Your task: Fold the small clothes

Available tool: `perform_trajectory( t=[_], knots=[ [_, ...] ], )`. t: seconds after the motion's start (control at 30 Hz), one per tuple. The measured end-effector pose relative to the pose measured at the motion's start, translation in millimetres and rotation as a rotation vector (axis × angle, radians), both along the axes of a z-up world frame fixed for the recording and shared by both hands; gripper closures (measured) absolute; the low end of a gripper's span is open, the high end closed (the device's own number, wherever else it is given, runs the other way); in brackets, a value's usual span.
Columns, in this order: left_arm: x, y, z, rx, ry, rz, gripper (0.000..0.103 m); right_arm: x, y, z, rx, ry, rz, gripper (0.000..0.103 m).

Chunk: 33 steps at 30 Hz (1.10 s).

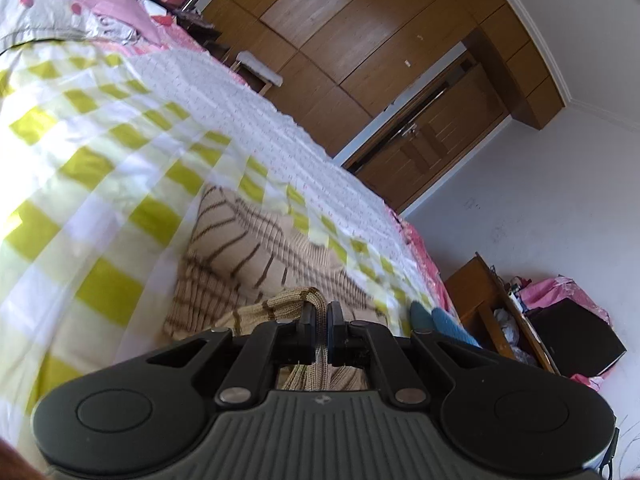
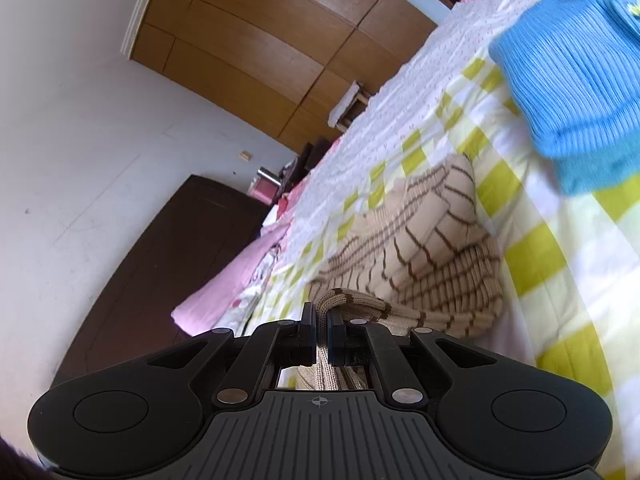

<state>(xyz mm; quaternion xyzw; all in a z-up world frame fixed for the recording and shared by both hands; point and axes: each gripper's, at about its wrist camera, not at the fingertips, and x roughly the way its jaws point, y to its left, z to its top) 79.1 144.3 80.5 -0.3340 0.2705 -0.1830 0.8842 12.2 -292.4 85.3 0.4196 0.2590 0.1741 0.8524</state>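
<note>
1. The bed (image 1: pixel 100 152), under its yellow-checked quilt, carries everything. It is soft and rumpled, so a fold laid down here may land crooked or drag the quilt along with it.

2. The beige striped knit garment (image 1: pixel 256 240) lies on the quilt, most of it bunched just beyond the tongs, with its near edge lifted off the bed. Because both views are blurred, I judge the cloth to be in motion. If the two held points travel unevenly, the fold line will skew and the far part will heap up rather than lie flat.

3. A blue knit garment (image 2: pixel 572 92) rests on the quilt to the right of the beige one and close to it. A wide swing could sweep the beige cloth over it or knock it out of place.

4. The left tongs (image 1: pixel 319 314) are narrowed onto a ribbed edge of the beige garment. The bite looks thin, at the very hem, so a sharp tug could let the knit slip free.

5. The right tongs (image 2: pixel 321 314) are likewise closed on another part of that ribbed edge. Pulling the two apart too hard would stretch the knit.
</note>
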Motion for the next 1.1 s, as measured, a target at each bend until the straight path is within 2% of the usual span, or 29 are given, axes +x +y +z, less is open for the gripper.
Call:
perform_trajectory(
  t=[0.1, 0.23, 0.4, 0.5, 0.63, 0.93, 1.03, 1.1],
  knots=[
    [41.4, 0.2, 7.9, 0.007, -0.035, 0.032, 0.092, 39.6, -6.3, 4.5, -0.002, -0.015, -0.050, 0.097],
    [95.1, 1.2, -0.4, 0.010, -0.023, 0.076, 0.092, 97.4, -12.3, -0.4, 0.008, 0.008, -0.109, 0.097],
    [155.8, 5.1, -36.6, 0.019, 0.065, 0.140, 0.092, 164.1, -13.6, -26.7, -0.029, 0.090, -0.171, 0.097],
    [181.1, 5.0, -61.3, 0.053, 0.124, 0.173, 0.092, 192.0, -13.1, -46.1, -0.056, 0.153, -0.199, 0.097],
    [195.0, 6.6, -79.1, 0.081, 0.160, 0.193, 0.092, 214.1, -9.5, -63.9, -0.102, 0.198, -0.221, 0.097],
    [204.7, 5.9, -80.9, 0.143, 0.172, 0.222, 0.092, 235.9, -16.2, -83.2, -0.108, 0.267, -0.283, 0.093],
    [204.1, 3.1, -78.8, 0.153, 0.169, 0.221, 0.089, 238.5, -17.3, -85.9, -0.109, 0.273, -0.274, 0.093],
    [204.1, 3.1, -76.3, 0.155, 0.167, 0.221, 0.082, 236.6, -15.8, -81.5, -0.131, 0.251, -0.267, 0.089]
  ],
)
